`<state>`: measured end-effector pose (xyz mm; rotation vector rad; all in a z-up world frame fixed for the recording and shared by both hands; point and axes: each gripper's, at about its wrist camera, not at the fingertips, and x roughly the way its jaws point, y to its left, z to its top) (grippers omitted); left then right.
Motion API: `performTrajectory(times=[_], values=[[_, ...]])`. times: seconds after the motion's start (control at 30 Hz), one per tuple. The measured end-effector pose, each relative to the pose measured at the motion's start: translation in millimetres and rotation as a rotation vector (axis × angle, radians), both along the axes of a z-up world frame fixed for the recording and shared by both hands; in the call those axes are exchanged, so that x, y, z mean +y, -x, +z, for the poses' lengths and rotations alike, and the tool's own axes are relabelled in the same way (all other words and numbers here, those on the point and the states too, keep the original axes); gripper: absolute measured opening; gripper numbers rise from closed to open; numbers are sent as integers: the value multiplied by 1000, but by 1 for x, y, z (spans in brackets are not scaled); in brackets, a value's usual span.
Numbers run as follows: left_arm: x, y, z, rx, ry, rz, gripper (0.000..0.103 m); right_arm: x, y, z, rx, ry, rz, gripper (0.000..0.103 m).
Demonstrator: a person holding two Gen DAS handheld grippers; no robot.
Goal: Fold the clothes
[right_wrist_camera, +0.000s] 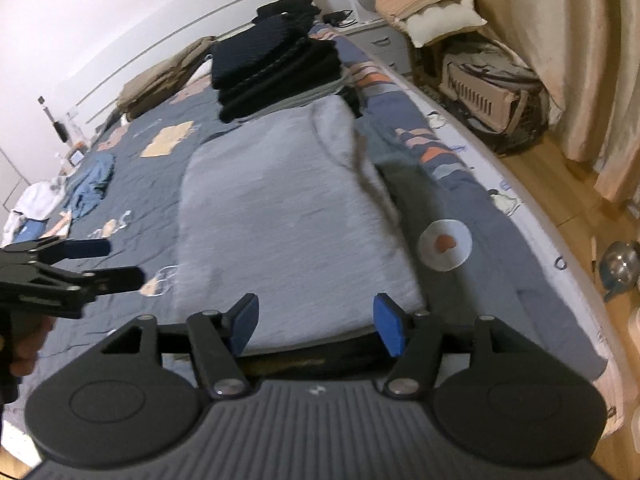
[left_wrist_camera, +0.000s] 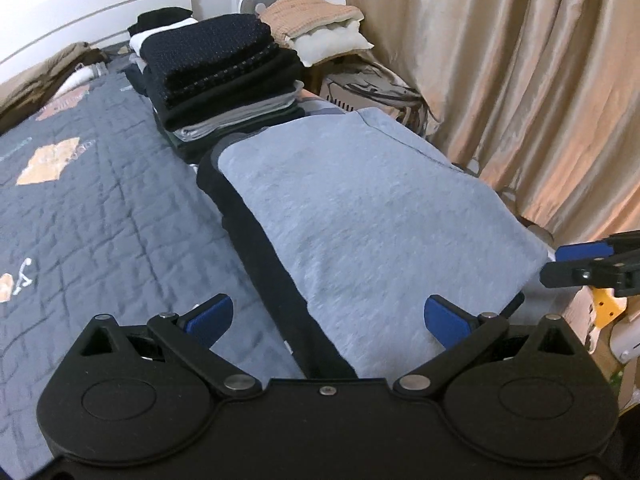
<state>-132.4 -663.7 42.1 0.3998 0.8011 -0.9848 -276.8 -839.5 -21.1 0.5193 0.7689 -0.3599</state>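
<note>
We hold both the left gripper [left_wrist_camera: 328, 320] and right gripper [right_wrist_camera: 316, 324] over the near end of the folded grey garment [left_wrist_camera: 360, 216] on the bed [left_wrist_camera: 100, 200], jaws open and empty. This fold looks finished; next we likely lift it onto the stack of folded clothes [left_wrist_camera: 224, 76].

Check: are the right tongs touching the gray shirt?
Apart. In the right wrist view the right tongs stand open above the gray shirt, with nothing between the blue pads.
</note>
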Motion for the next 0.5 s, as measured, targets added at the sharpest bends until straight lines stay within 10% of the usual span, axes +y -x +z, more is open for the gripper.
performTrajectory(times=[0.5], values=[[15,26,23,-29,-52,-114,103,34,18,25,35,11,-22,63]])
